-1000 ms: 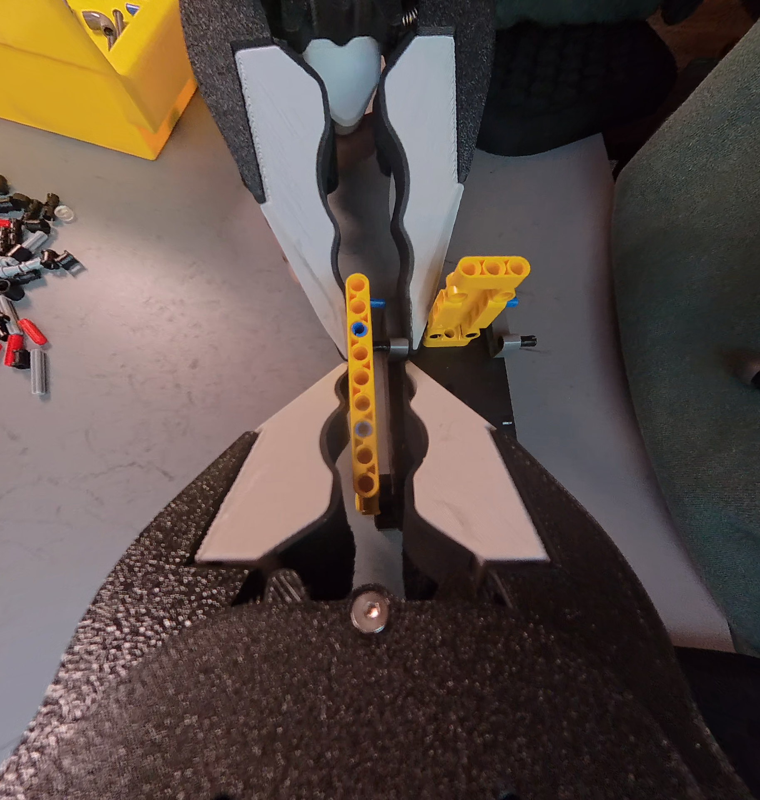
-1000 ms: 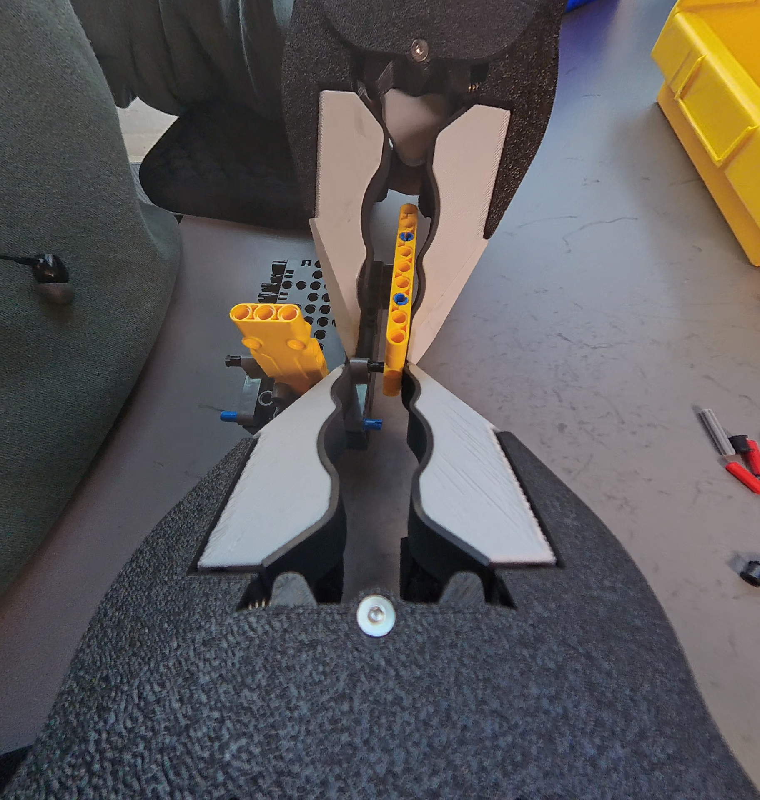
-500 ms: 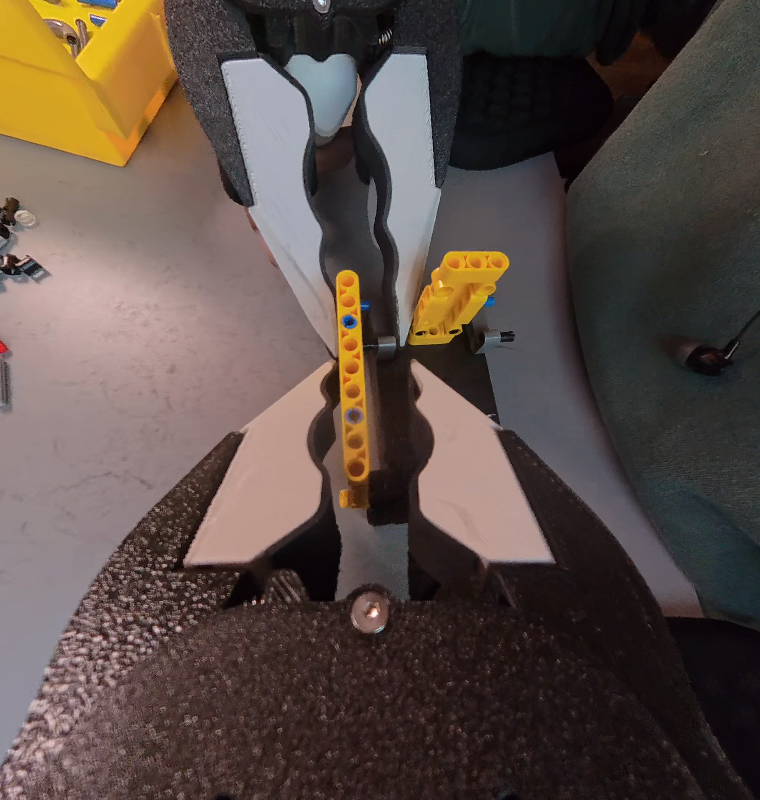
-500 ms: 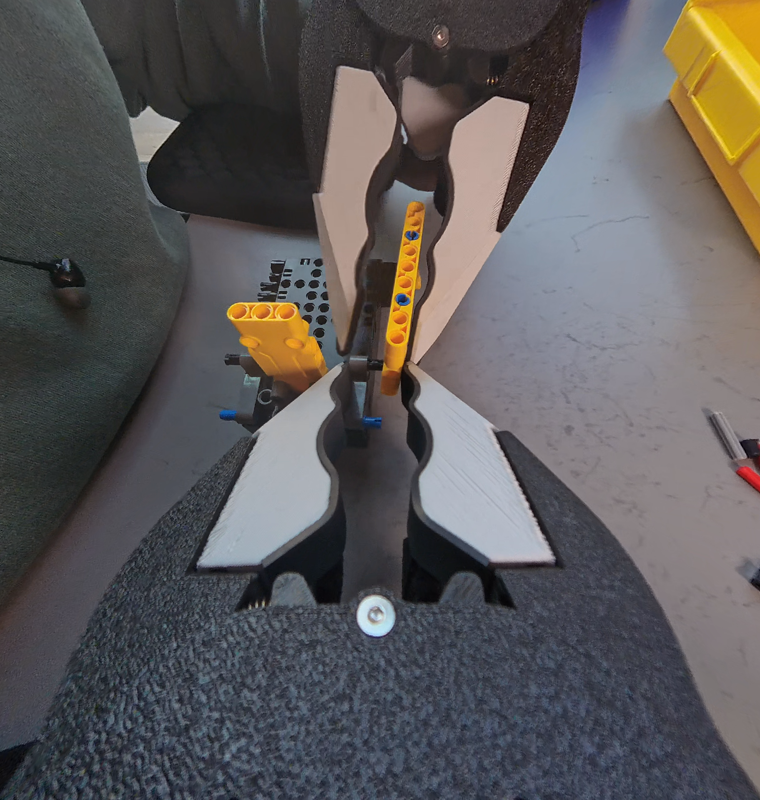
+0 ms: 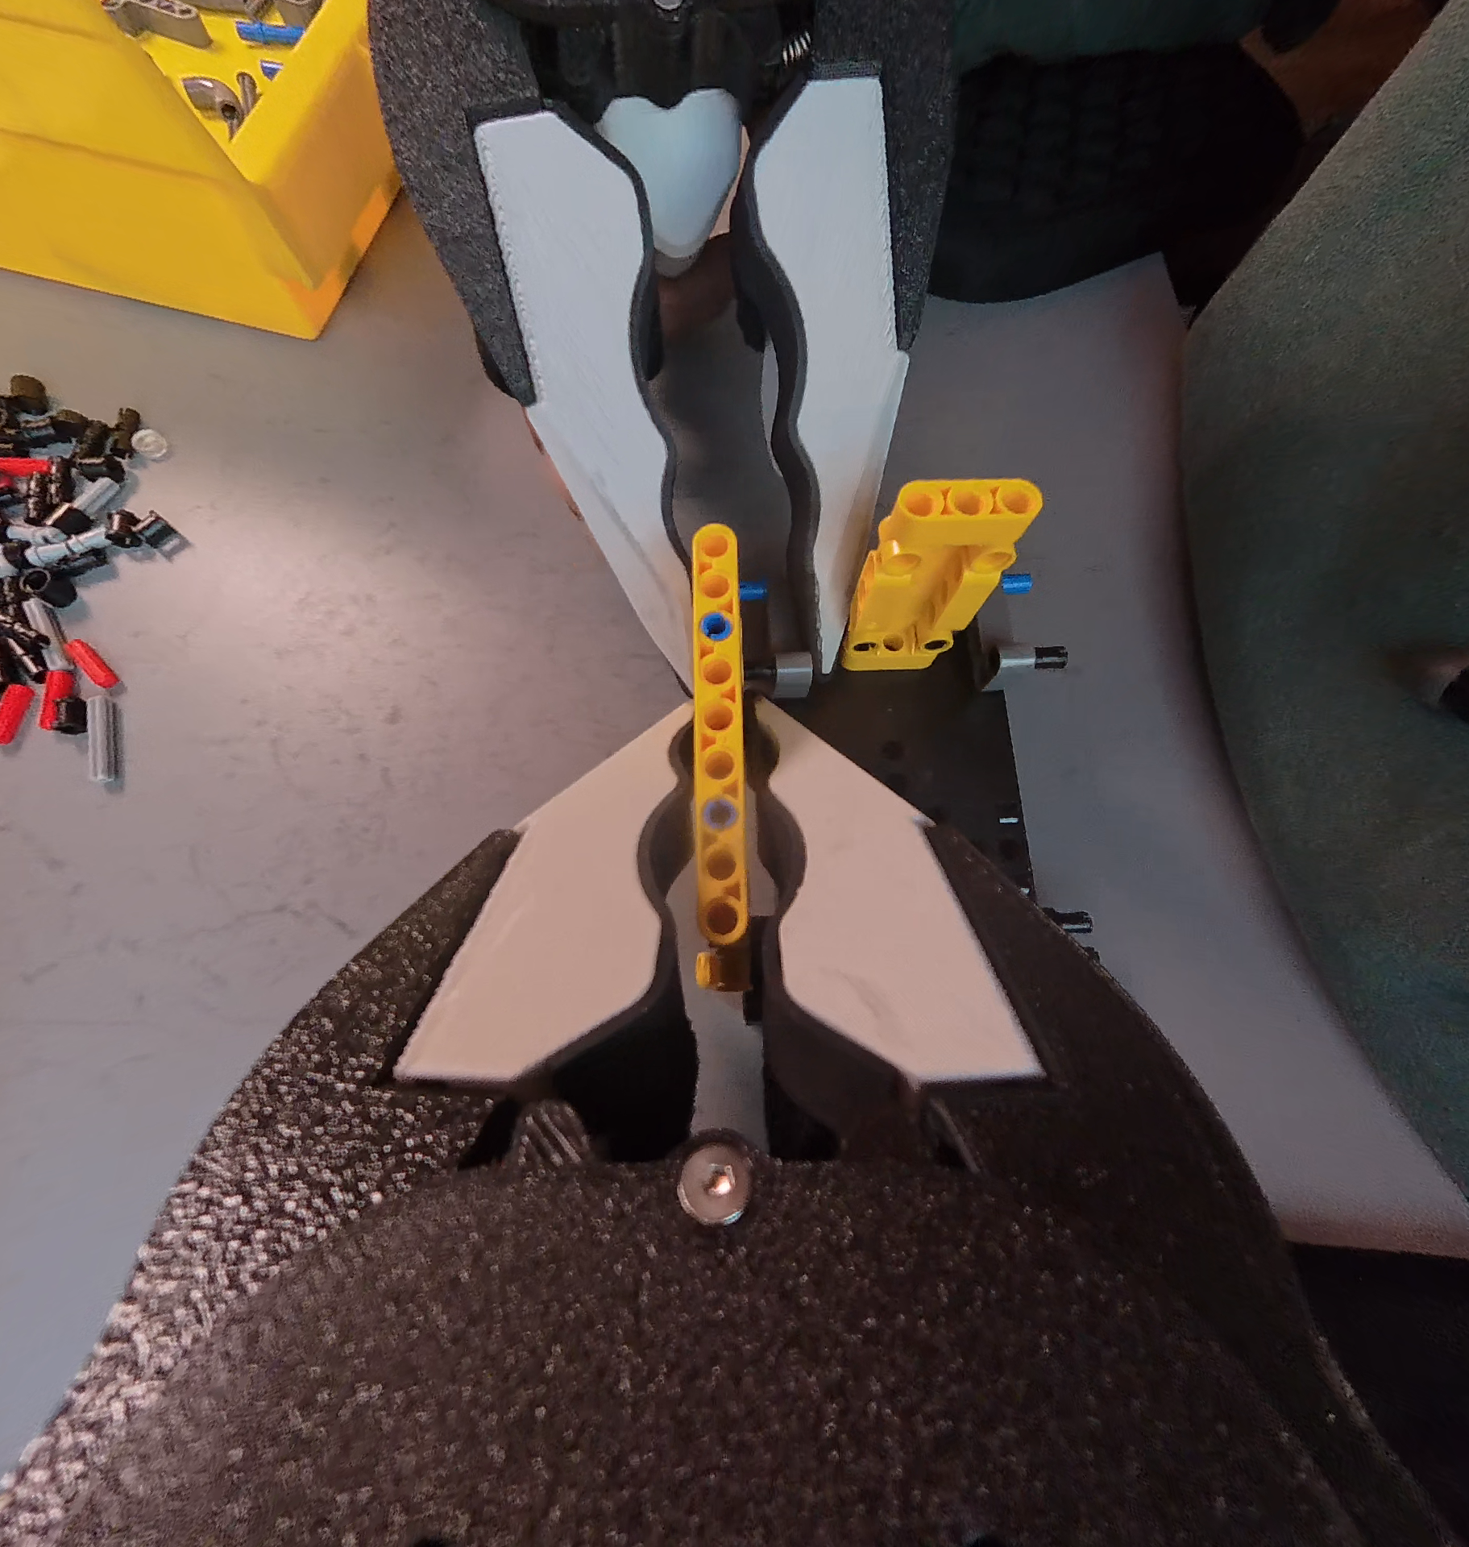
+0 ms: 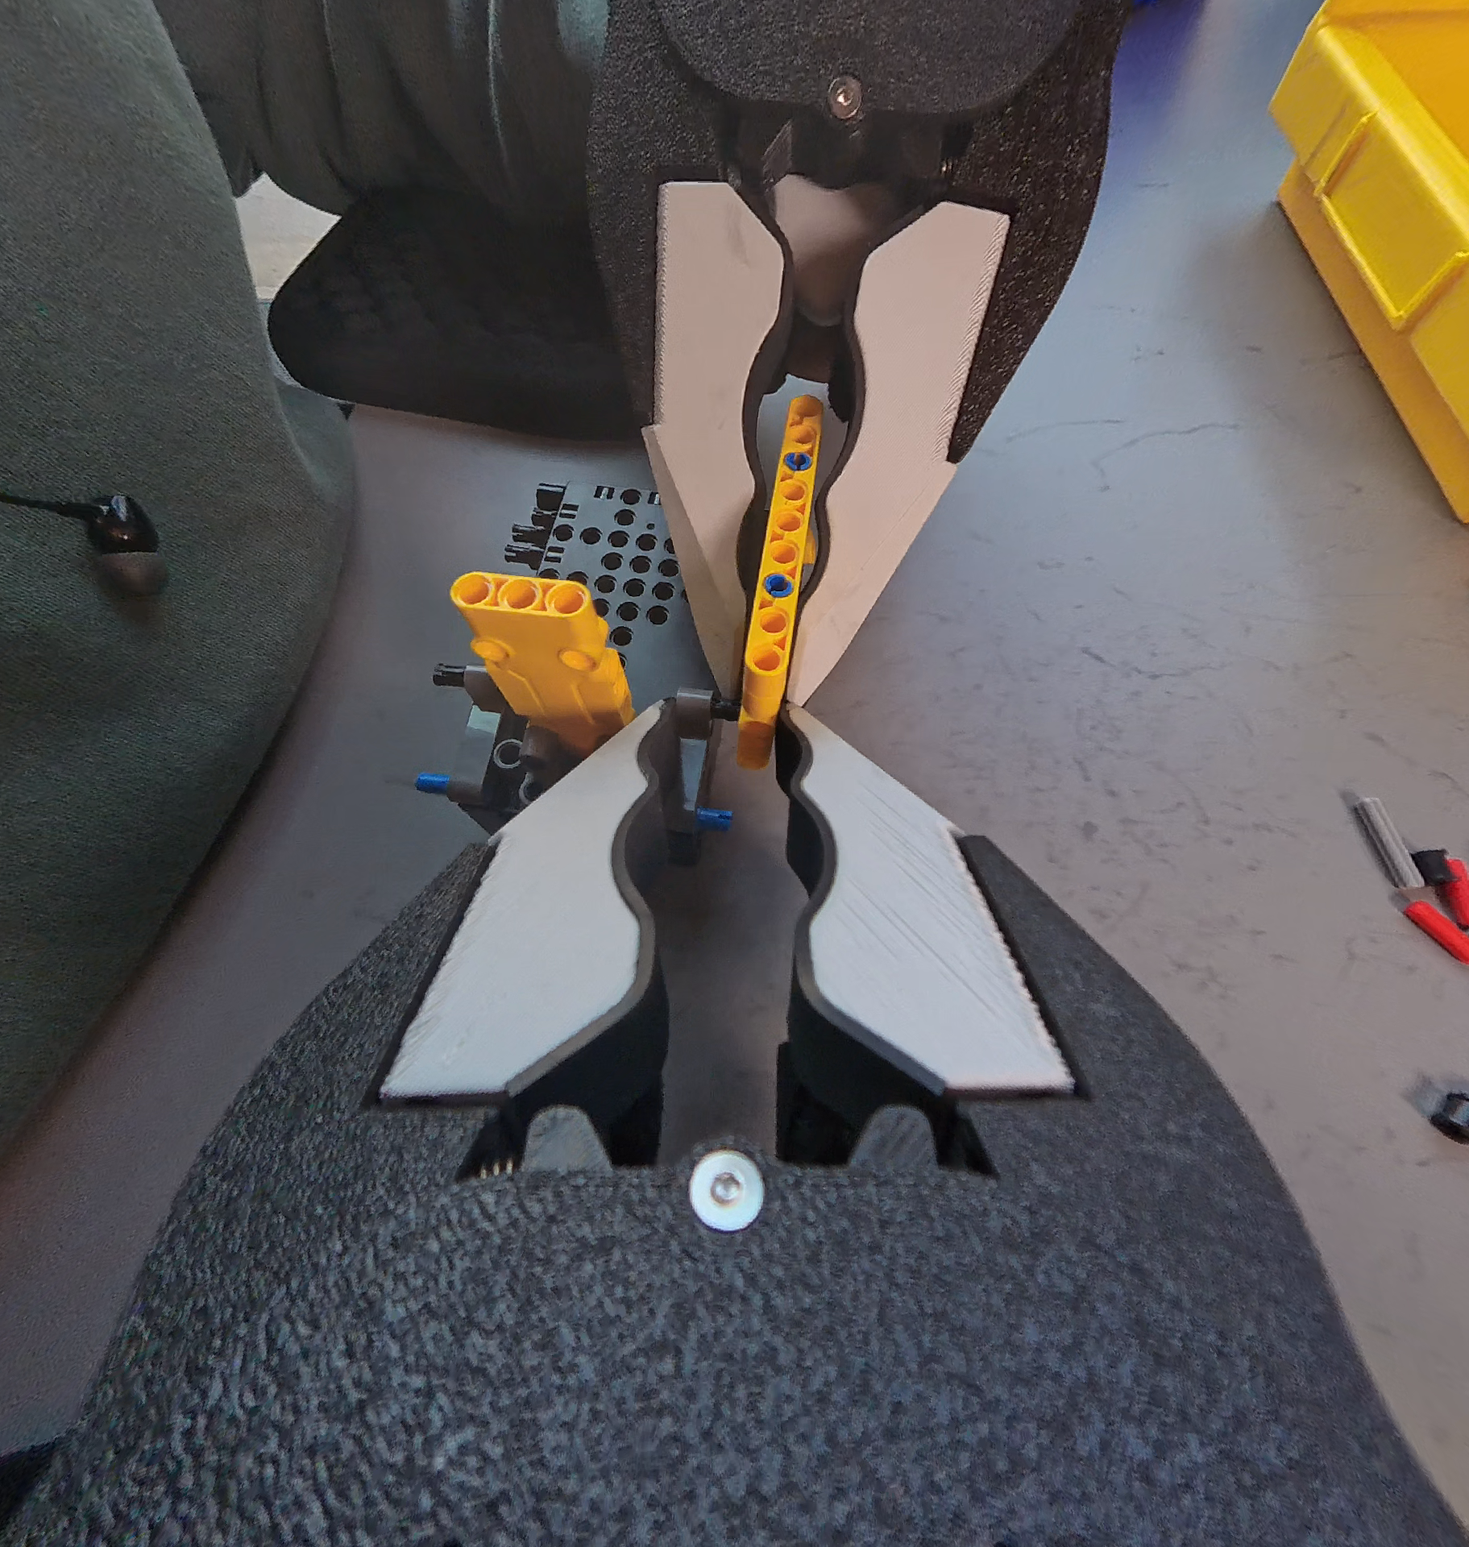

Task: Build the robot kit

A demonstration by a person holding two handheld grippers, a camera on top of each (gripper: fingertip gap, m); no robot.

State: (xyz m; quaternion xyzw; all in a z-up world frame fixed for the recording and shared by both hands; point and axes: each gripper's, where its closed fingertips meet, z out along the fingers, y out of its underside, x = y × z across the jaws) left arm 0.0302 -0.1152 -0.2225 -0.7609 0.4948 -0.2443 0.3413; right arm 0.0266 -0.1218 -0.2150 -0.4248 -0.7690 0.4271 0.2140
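A long yellow beam with holes (image 5: pixel 718 753) stands on edge over a black perforated plate (image 5: pixel 965 770) on the grey table. My left gripper (image 5: pixel 735 711) is shut on the beam, with its fingers along both sides. My right gripper (image 6: pixel 722 720) comes from the opposite side. It is closed around the beam's end (image 6: pixel 785 569) and a grey connector (image 6: pixel 690 737) with a black pin. The two grippers meet tip to tip. A yellow three-hole block (image 5: pixel 940 578) stands on the plate beside them and also shows in the right wrist view (image 6: pixel 546 653).
A yellow parts bin (image 5: pixel 128 167) stands at the table's far side and also shows in the right wrist view (image 6: pixel 1400 251). Loose red, black and grey pins (image 5: pixel 36 544) lie in a pile. A person's green clothing (image 6: pixel 86 502) with an earbud (image 6: pixel 128 544) borders the table edge.
The left wrist view swayed slightly sideways and back. Both grippers keep the same hold around the beam, and nothing else has visibly moved.
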